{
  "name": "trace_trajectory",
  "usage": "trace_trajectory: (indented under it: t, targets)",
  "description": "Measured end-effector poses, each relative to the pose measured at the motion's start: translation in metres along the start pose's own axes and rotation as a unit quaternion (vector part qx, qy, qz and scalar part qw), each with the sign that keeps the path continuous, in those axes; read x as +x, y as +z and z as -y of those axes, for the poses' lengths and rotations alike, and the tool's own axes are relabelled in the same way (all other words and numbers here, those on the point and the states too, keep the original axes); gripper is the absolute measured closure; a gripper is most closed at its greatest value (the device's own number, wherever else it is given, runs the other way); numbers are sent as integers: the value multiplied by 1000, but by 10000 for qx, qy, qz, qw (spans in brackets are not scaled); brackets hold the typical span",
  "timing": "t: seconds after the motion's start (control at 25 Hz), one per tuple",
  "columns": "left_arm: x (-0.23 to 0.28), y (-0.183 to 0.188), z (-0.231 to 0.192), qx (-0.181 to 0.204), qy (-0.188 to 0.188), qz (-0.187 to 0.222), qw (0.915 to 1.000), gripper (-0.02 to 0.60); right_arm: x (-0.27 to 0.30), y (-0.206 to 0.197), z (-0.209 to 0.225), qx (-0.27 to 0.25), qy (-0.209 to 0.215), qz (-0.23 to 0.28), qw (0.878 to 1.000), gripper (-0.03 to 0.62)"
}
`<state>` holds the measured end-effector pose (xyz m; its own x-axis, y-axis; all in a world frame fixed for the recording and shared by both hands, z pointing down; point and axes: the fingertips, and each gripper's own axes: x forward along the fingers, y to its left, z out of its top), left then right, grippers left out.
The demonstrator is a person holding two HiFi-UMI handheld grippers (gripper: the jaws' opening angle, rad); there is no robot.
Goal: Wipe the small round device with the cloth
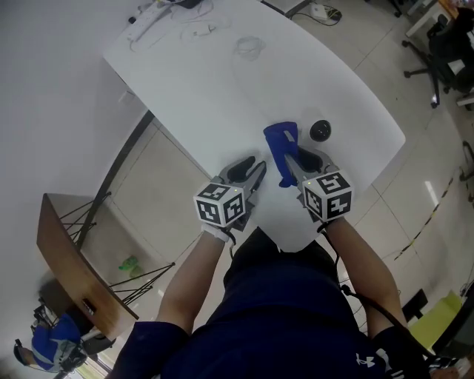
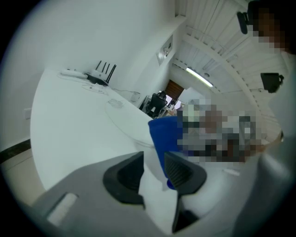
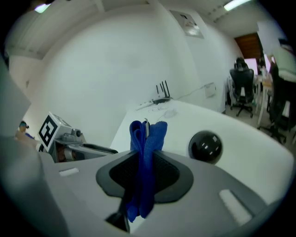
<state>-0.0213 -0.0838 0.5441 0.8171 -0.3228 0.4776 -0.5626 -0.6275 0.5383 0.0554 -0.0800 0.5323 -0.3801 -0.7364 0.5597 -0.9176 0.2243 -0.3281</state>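
Note:
A small black round device [image 1: 320, 131] sits on the white table [image 1: 222, 81] near its front right edge; in the right gripper view the device [image 3: 205, 146] lies just right of the jaws. My right gripper [image 1: 296, 164] is shut on a folded blue cloth [image 1: 280, 148], which stands up between its pads [image 3: 147, 143]. The cloth hangs a little left of the device and apart from it. My left gripper [image 1: 250, 172] hovers over the table's front edge, left of the cloth, open with nothing between its jaws [image 2: 155, 171]. The blue cloth [image 2: 164, 136] shows just beyond its right jaw.
A router with antennas [image 2: 102, 74] and cables [image 1: 159, 11] lie at the table's far end, with a clear thin ring [image 1: 250, 46] nearer. Office chairs [image 1: 444, 44] stand on the floor to the right. A brown board on a wire frame [image 1: 67, 259] is at lower left.

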Motion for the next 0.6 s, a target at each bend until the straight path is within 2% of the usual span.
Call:
trace_trajectory:
  t: [0.12, 0.24, 0.4, 0.52, 0.6]
  targets:
    - [13, 13, 17, 324, -114, 78, 9994, 445, -25, 19, 16, -525, -337, 320, 9975, 496]
    - [27, 27, 40, 768, -243, 135, 9967, 445, -45, 35, 31, -692, -502, 580, 9946, 496]
    - [52, 40, 71, 1702, -254, 151, 9850, 443, -69, 50, 55, -265, -614, 908, 9936, 496]
    - [75, 44, 87, 2454, -223, 134, 9691, 442, -82, 51, 80, 102, -721, 1004, 9923, 496]
    - [90, 48, 96, 2812, -218, 82, 9594, 434, -86, 46, 97, 434, -722, 1022, 9912, 496]
